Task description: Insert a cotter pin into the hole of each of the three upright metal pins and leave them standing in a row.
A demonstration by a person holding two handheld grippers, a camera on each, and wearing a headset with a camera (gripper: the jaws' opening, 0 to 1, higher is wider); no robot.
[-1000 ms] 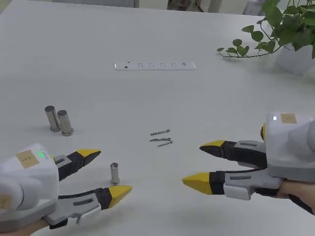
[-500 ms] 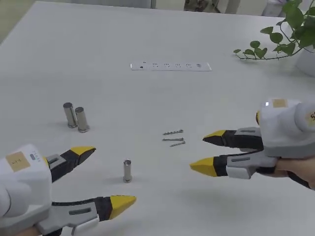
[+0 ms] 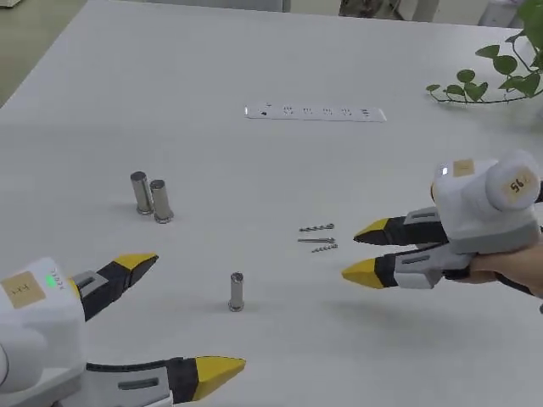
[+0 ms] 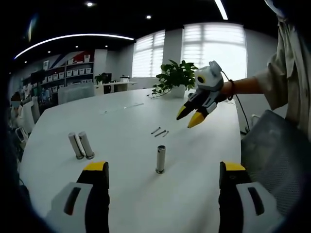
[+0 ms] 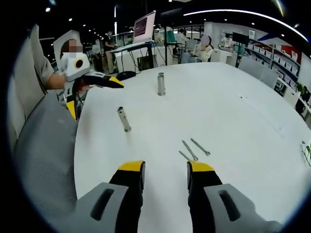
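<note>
On the bench (image 3: 254, 68), cotter pins (image 3: 316, 239) are seen at nine o'clock from the right gripper (image 3: 355, 253); its fingers and those of the left gripper (image 3: 195, 312) are parted, empty.

Head view: high, steep down onto table (image 3: 271, 68). Gripper views: low, roughly opposed; both share lone metal pin (image 4: 160, 159) near mid-frame.

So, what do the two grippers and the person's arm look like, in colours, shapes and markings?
Both the left gripper and the right gripper have rounded white and grey bodies, black tapered jaws with yellow tips, and tan stickers. A green light glows on the left one, a white light on the right. The person wears a light beige sleeve and a dark wristband.
</note>
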